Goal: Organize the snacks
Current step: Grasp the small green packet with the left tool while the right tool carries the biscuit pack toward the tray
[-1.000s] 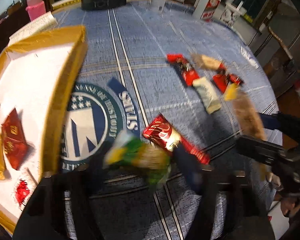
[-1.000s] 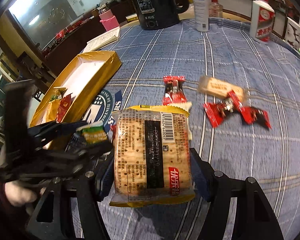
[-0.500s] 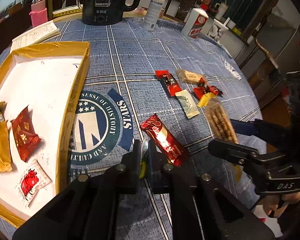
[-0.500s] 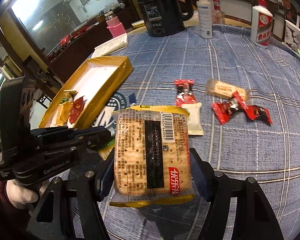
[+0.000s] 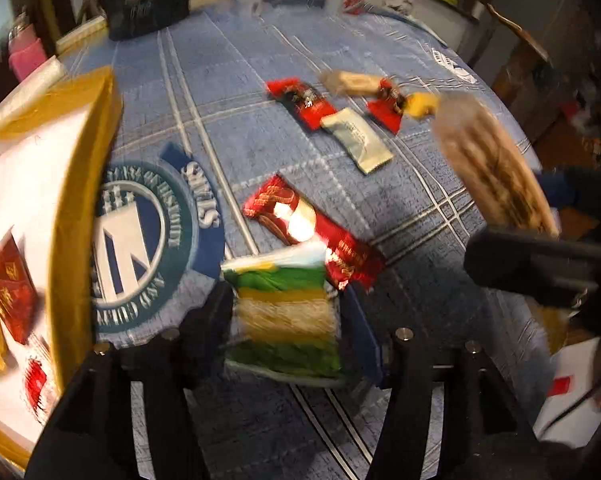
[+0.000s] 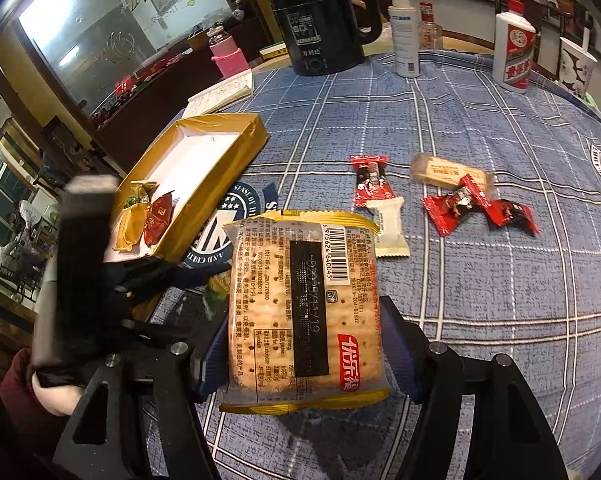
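Note:
My left gripper (image 5: 286, 316) is shut on a green and yellow snack packet (image 5: 286, 312), held above the blue checked tablecloth near the gold box (image 5: 84, 184). My right gripper (image 6: 304, 320) is shut on a cracker pack (image 6: 304, 300), which also shows in the left wrist view (image 5: 496, 172). The left gripper shows at the left of the right wrist view (image 6: 140, 280). A dark red wrapped bar (image 5: 312, 236) lies just beyond the green packet. Red candies (image 6: 370, 180), a white packet (image 6: 388, 226) and a beige bar (image 6: 448, 168) lie on the cloth.
The gold box (image 6: 228, 164) holds a red packet (image 6: 158, 216) and a yellow one (image 6: 130, 226). A black kettle (image 6: 320, 20), spray bottle (image 6: 406, 32), white liquor bottle (image 6: 514, 48), pink bottle (image 6: 228, 56) and notebook (image 6: 220, 96) stand at the table's far edge.
The left gripper turned so the green packet now faces the camera flat between the fingers. The view is blurred from motion. The right gripper holds the cracker pack as before.

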Tool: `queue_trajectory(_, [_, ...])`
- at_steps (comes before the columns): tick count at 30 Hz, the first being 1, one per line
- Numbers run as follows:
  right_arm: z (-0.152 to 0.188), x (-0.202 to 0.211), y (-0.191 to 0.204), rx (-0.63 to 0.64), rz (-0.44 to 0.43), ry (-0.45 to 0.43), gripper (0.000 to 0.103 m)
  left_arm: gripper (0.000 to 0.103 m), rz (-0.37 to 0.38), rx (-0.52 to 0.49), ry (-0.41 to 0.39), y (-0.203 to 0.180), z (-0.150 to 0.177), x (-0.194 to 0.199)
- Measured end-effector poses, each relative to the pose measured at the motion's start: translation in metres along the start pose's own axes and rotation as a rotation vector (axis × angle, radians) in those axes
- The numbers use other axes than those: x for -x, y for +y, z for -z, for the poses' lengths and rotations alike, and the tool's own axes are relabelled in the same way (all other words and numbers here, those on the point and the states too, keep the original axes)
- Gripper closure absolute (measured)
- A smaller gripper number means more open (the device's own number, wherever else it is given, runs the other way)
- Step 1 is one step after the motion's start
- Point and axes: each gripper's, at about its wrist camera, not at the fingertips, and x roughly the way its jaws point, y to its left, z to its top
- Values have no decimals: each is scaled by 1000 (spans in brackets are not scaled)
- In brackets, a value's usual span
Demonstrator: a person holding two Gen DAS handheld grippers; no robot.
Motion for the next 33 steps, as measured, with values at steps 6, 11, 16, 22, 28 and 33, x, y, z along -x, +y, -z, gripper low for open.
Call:
queue_trajectory(6, [3,4,-3,-8,1,-11,34,73,35,46,-14,3,4,10])
queue_trajectory(11, [-2,2,6,11,-19,-12,34,76,75,119,-70,22,12,40])
queue_trajectory(16, [-14,-7,34,68,-52,-10,34,91,75,232,-136,66,22,79])
queue_trajectory(22, [-38,-26,91,151,-120,-13,34,91,-4,361,-207,138,31,113])
queue_trajectory(28, [-57,-41,126,159,-155,-15,34,89,22,275,-151,141,37,109])
queue_trajectory(33, [-51,-43,101,82,-102,6,34,88,115,52,-89,85,25,83])
